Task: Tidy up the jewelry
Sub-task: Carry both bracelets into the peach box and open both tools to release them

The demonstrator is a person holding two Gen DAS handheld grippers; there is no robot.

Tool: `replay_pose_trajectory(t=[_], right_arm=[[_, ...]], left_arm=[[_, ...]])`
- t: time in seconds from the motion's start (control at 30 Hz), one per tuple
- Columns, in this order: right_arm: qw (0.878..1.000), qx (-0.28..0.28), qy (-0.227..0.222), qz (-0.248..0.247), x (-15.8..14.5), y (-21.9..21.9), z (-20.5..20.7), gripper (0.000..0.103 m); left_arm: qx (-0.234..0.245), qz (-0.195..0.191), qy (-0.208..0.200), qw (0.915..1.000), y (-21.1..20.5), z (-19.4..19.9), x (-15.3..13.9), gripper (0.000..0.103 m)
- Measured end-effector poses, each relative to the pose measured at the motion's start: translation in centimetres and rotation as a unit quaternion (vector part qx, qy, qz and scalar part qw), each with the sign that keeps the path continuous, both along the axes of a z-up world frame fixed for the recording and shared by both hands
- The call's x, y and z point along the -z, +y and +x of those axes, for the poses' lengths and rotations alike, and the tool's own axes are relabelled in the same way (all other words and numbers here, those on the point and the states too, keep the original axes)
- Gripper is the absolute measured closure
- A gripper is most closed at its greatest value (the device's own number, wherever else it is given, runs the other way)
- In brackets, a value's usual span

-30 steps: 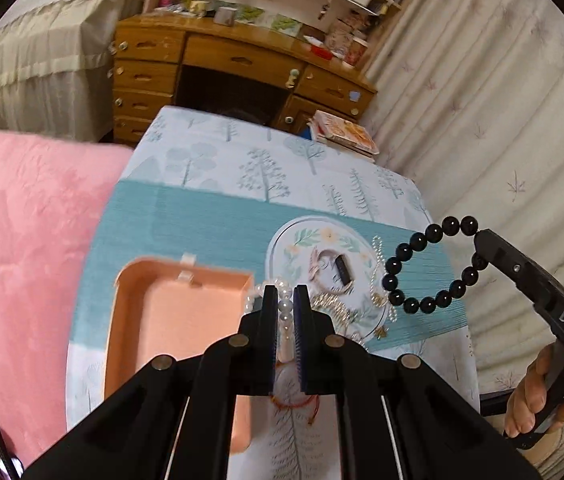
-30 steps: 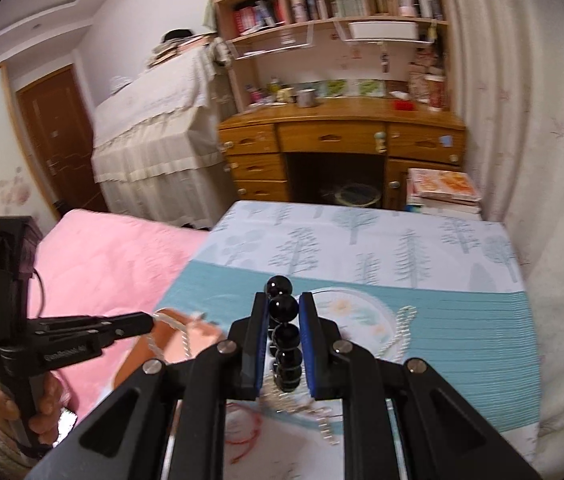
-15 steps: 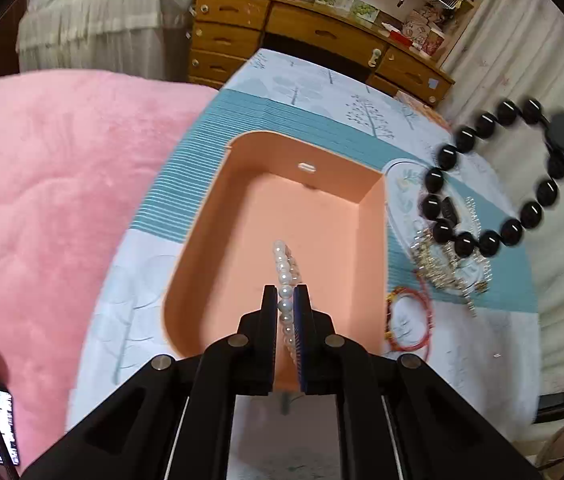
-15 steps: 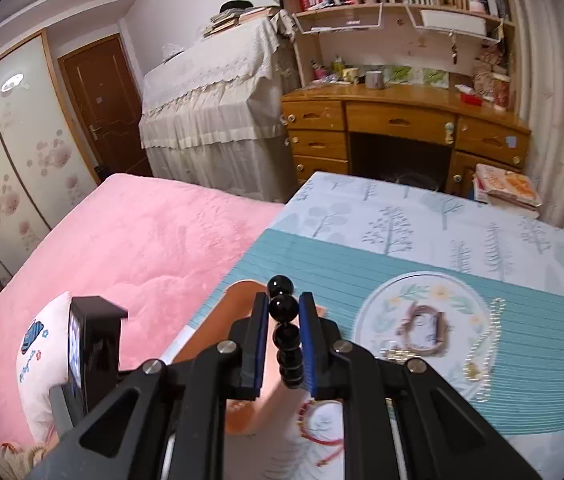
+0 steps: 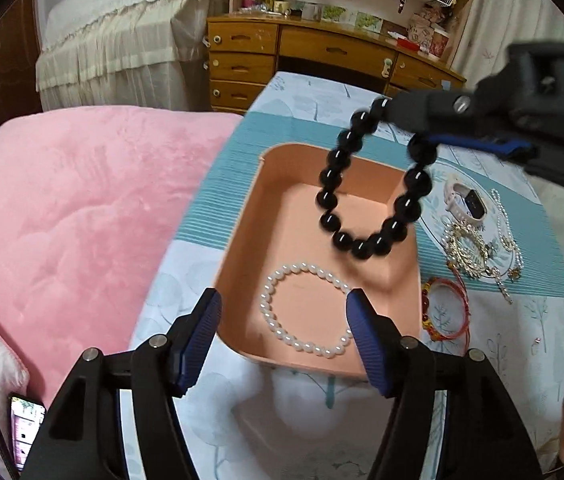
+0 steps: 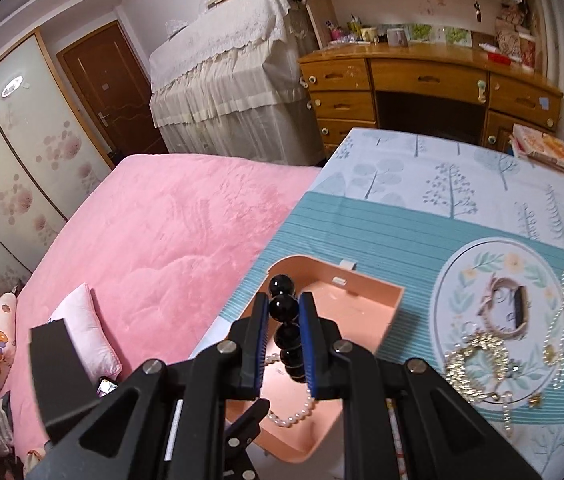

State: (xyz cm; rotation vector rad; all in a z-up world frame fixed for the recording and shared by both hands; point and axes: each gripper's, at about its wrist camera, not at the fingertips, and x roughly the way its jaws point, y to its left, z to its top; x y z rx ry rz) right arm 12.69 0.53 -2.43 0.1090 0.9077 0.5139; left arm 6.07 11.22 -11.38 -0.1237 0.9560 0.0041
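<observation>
Above the near end of a shallow peach-pink plastic tray [image 5: 242, 240], the left gripper [image 5: 282, 328] is opening, its blue-padded jaws spread wide and clear of everything. Between and beyond them a white pearl bracelet [image 5: 306, 308] lies released, flat on the tray floor near the front wall, touching neither pad. The right gripper [image 6: 284, 344] stays clenched on a bracelet of large glossy black beads [image 6: 287, 336], one bead pinched between its pads; in the left wrist view that loop [image 5: 370, 208] hangs free over the tray's far half, above the floor and short of the back wall.

The tray floor beyond the pearls is open on all sides. The tray sits near the left edge of a tree-printed cloth with a teal band [image 6: 362, 224], where a pink plush bedspread [image 6: 170, 232] begins. To the tray's right, just beside its wall, lies a red cord bracelet [image 5: 446, 312]; farther right, on a round floral motif, a pale-strapped smartwatch [image 5: 466, 204] and a tangle of gold chains [image 5: 470, 248] rest close together.

Only the right wrist view shows the wardrobe doors, the pillows and the full wooden desk [image 6: 422, 80]; only the left shows the bead loop's whole hang.
</observation>
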Motion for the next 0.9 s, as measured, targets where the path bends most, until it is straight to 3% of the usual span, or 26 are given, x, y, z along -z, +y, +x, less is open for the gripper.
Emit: replay_pose_trajectory(t=[0.27,0.5,0.57,0.7,0.9], right_arm=[[1.0,-0.008,0.03,-0.004,2.1,1.5,1.0,0.088],[0.998,-0.002,0.038,-0.05,4.1,2.4,1.4,0.087],[0.997,-0.004,0.048,-0.055,4.5,2.5,1.5,0.086],[0.995,-0.004,0.08,-0.055,5.8,2.2,1.8,0.069],[0.989,0.003,0.136,-0.059,8.1,1.7,2.4,0.063]], left_arm=[[-0.018,0.013,-0.01,0.9997,1.5,0.0,-0.6,0.033],[-0.016,0.022,-0.012,0.9995,1.4,-0.1,-0.6,0.032],[-0.013,0.025,-0.011,0.9995,1.3,-0.1,-0.5,0.027],[-0.011,0.032,-0.004,0.9994,1.2,0.1,-0.1,0.024],[-0.003,0.036,0.012,0.9993,0.7,0.4,0.5,0.024]])
